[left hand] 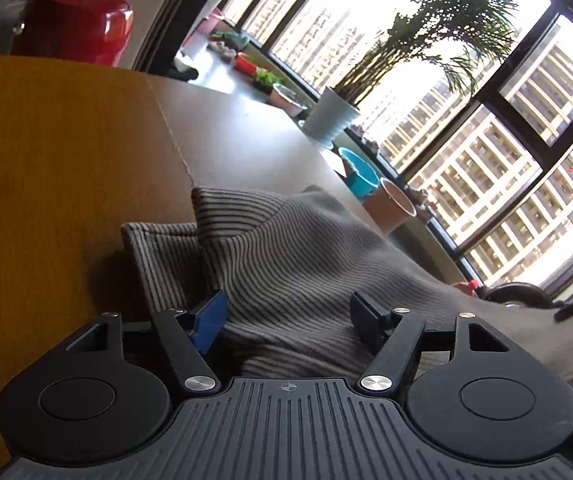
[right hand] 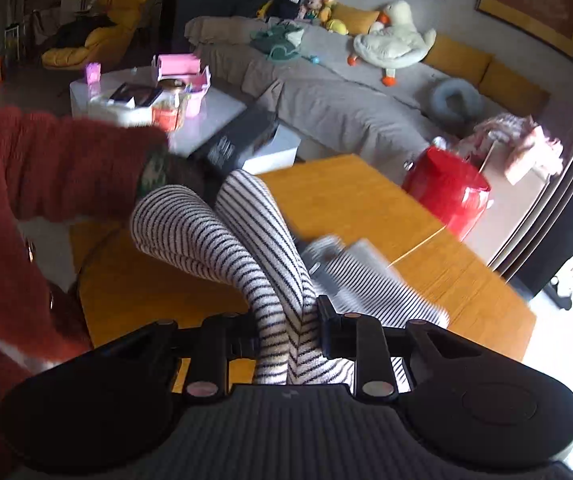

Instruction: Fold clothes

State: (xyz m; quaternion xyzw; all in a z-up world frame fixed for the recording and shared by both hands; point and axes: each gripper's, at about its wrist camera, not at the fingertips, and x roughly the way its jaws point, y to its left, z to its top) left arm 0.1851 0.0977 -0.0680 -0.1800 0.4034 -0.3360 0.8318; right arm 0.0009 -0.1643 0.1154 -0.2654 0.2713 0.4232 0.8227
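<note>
While the right gripper (right hand: 286, 340) pinches the striped garment (right hand: 246, 248), the left gripper (left hand: 286, 320) (jaws apart over fabric) should clamp a matching edge before folding.

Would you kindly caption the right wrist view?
Right claw pinching striped garment above wooden table.

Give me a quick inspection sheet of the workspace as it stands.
Surface: wooden table, mostly bare.
Job's things: striped garment, partly lifted off the table.
Clutter: red stool beside the table.
Grippers: right gripper shut on the striped garment; left gripper open over the cloth, not pinching.
Cables: nothing seen.
Surroundings: sofa, potted plant by the window, red sleeve.
</note>
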